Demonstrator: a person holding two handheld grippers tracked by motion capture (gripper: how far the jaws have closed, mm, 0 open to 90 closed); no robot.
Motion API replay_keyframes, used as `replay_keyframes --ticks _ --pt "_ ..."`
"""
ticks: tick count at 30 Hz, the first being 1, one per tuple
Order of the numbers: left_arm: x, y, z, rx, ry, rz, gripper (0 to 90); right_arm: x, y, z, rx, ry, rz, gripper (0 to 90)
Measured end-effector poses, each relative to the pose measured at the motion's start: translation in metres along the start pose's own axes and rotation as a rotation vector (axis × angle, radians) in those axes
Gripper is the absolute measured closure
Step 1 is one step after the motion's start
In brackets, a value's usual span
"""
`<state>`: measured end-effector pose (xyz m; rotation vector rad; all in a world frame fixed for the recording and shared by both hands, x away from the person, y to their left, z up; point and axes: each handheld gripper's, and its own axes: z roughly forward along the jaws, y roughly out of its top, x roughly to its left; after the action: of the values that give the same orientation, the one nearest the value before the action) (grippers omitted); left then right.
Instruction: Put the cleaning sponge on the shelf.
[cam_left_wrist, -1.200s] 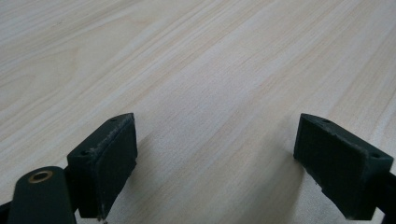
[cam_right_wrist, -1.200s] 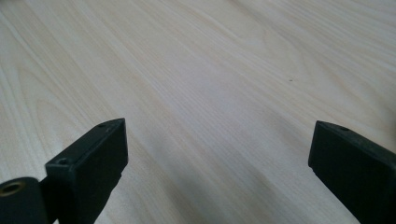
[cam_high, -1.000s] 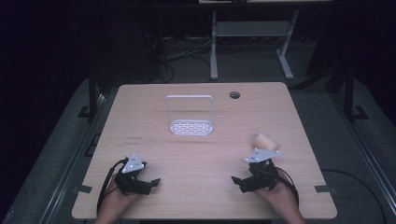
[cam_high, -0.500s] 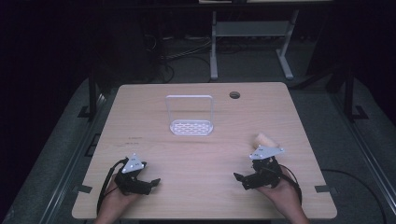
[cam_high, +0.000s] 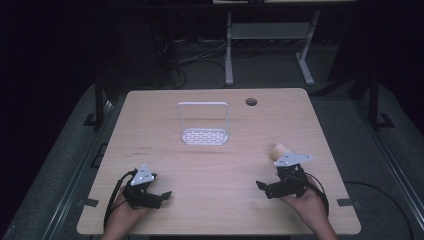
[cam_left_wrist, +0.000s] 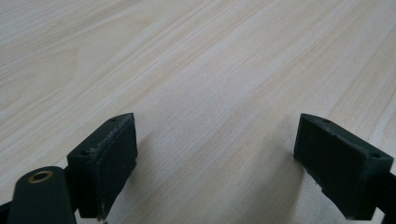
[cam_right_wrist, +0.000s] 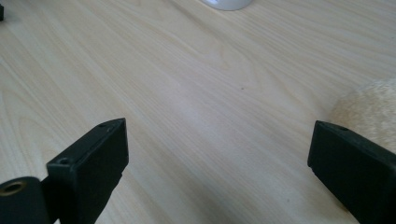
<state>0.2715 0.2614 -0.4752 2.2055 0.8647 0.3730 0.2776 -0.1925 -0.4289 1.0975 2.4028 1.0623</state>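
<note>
A small beige fuzzy object (cam_high: 280, 149) lies on the wooden table (cam_high: 215, 165) at the right, just beyond my right gripper (cam_high: 262, 187). In the right gripper view the beige object (cam_right_wrist: 369, 107) sits beside the right-hand jaw, outside the gap. The right gripper (cam_right_wrist: 219, 172) is open and holds nothing. My left gripper (cam_high: 161, 196) rests near the front left edge and points toward the middle. Its jaws stand wide apart in the left gripper view, so the left gripper (cam_left_wrist: 215, 163) is open over bare wood.
A white wire rack (cam_high: 203, 125) with a slotted base stands upright at the table's centre; its base edge (cam_right_wrist: 228, 3) shows in the right gripper view. A dark cable hole (cam_high: 251, 102) sits at the back right. Desk legs and cables stand beyond the table.
My right gripper has shifted slightly to the right, closer beside the beige object. The left gripper and the other things have not moved.
</note>
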Motion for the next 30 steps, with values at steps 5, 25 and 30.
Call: replay_keyframes --ticks 5,25,30 --pt "0.000 0.000 0.000 0.000 0.000 0.000 12.7 -0.005 0.002 -0.004 -0.004 -0.010 0.006 5.2" --pt "0.000 0.000 0.000 0.000 0.000 0.000 12.7 -0.033 0.011 -0.016 -0.028 -0.070 0.040 5.2" --pt "0.000 0.000 0.000 0.000 0.000 0.000 12.7 -0.045 0.010 -0.018 -0.030 -0.088 0.067 5.2"
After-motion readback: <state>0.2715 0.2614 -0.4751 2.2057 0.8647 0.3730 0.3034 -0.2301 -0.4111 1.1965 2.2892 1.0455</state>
